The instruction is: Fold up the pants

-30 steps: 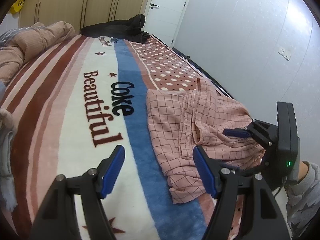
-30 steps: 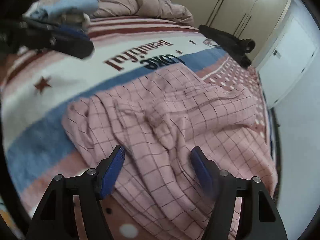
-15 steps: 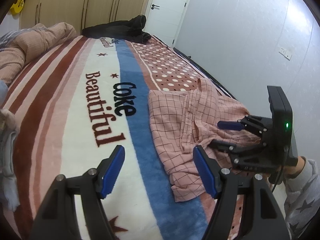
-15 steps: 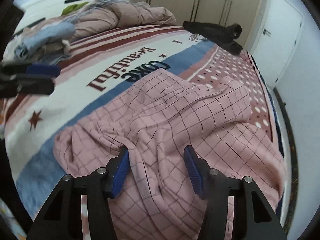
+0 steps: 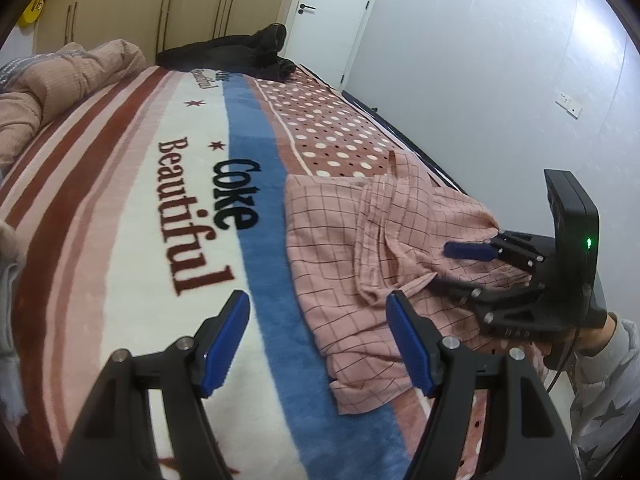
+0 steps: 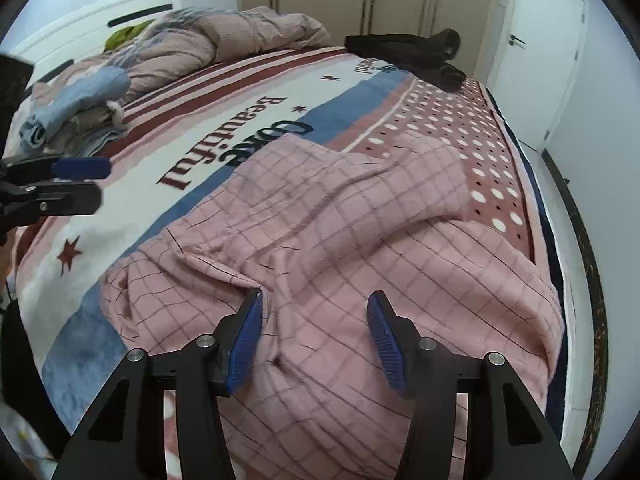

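Pink checked pants (image 5: 352, 240) (image 6: 360, 216) lie crumpled on the patterned blanket (image 5: 120, 208) near the bed's right edge. In its own view my right gripper (image 6: 316, 336) presses down into the cloth. Its jaws stand apart with loose fabric between them, and a raised fold touches the left pad (image 6: 248, 332). From the left wrist view, the right gripper (image 5: 452, 268) straddles a ridge of the pants, held by a hand in a grey starred sleeve (image 5: 600, 384). My left gripper (image 5: 316, 340) (image 6: 80, 184) hovers open over the blanket beside the pants' near edge, holding nothing.
A black garment (image 5: 240, 52) (image 6: 408, 52) lies at the far end of the bed. A pink quilt (image 5: 60, 76) (image 6: 248, 36) and a pile of clothes (image 6: 72, 112) sit near the headboard. The bed edge (image 6: 548, 208) drops to the floor beside the white wall.
My right gripper has rolled toward level, its jaws have narrowed, and it has settled onto the pants' folds. The left gripper has stayed in place, open.
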Demonstrator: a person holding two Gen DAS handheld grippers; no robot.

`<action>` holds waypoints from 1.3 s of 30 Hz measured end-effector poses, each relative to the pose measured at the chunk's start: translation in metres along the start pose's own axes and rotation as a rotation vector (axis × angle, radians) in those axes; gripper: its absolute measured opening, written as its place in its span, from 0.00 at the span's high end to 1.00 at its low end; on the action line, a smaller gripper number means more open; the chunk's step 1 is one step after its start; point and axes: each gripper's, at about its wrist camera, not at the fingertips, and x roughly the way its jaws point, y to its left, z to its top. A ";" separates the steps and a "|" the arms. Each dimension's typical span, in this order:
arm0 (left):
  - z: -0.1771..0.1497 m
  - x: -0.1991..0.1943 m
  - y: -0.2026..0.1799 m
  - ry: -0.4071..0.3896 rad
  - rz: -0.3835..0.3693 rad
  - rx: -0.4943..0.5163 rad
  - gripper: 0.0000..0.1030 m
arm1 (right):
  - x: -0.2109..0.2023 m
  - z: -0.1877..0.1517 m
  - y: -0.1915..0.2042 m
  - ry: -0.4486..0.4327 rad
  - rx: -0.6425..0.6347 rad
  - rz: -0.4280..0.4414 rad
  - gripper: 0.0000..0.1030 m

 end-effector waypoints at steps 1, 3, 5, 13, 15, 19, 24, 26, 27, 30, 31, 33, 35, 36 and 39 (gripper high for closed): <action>0.001 0.003 -0.001 0.004 -0.012 -0.004 0.35 | 0.002 0.000 0.005 0.006 -0.017 0.005 0.59; 0.003 0.010 -0.002 0.019 -0.046 -0.020 0.35 | 0.008 0.001 0.013 0.024 -0.049 0.002 0.73; 0.007 0.017 -0.005 0.035 -0.082 -0.035 0.36 | 0.011 0.001 0.014 0.031 -0.049 0.006 0.87; 0.038 0.048 -0.030 0.099 -0.235 -0.094 0.36 | -0.020 0.000 -0.018 -0.097 0.116 0.095 0.98; 0.047 0.062 -0.037 0.134 -0.261 -0.111 0.36 | -0.027 -0.002 -0.022 -0.118 0.125 0.106 0.98; 0.051 0.083 -0.047 0.187 -0.283 -0.148 0.41 | -0.037 -0.007 -0.021 -0.148 0.110 0.140 0.98; 0.046 0.089 -0.055 0.210 -0.195 -0.093 0.52 | -0.041 -0.013 -0.008 -0.130 0.039 0.126 0.93; 0.047 0.084 -0.051 0.198 -0.167 -0.085 0.46 | -0.040 -0.014 -0.001 -0.129 0.002 0.100 0.68; 0.048 0.081 -0.048 0.192 -0.158 -0.085 0.38 | -0.039 -0.014 0.003 -0.133 -0.013 0.097 0.55; 0.048 0.077 -0.036 0.190 -0.168 -0.113 0.35 | -0.029 -0.011 0.012 -0.105 -0.049 0.088 0.54; 0.049 0.078 -0.033 0.192 -0.177 -0.125 0.35 | -0.024 -0.011 0.016 -0.093 -0.071 0.078 0.54; 0.048 0.080 -0.028 0.203 -0.211 -0.154 0.35 | -0.017 -0.012 0.022 -0.078 -0.105 0.036 0.55; 0.047 0.084 -0.028 0.224 -0.238 -0.166 0.35 | -0.012 -0.013 0.021 -0.070 -0.107 -0.025 0.61; 0.046 0.087 -0.028 0.232 -0.240 -0.168 0.35 | -0.010 -0.014 0.015 -0.068 -0.077 -0.044 0.76; 0.046 0.093 -0.033 0.244 -0.235 -0.167 0.35 | -0.011 -0.014 -0.009 -0.068 0.035 0.001 0.94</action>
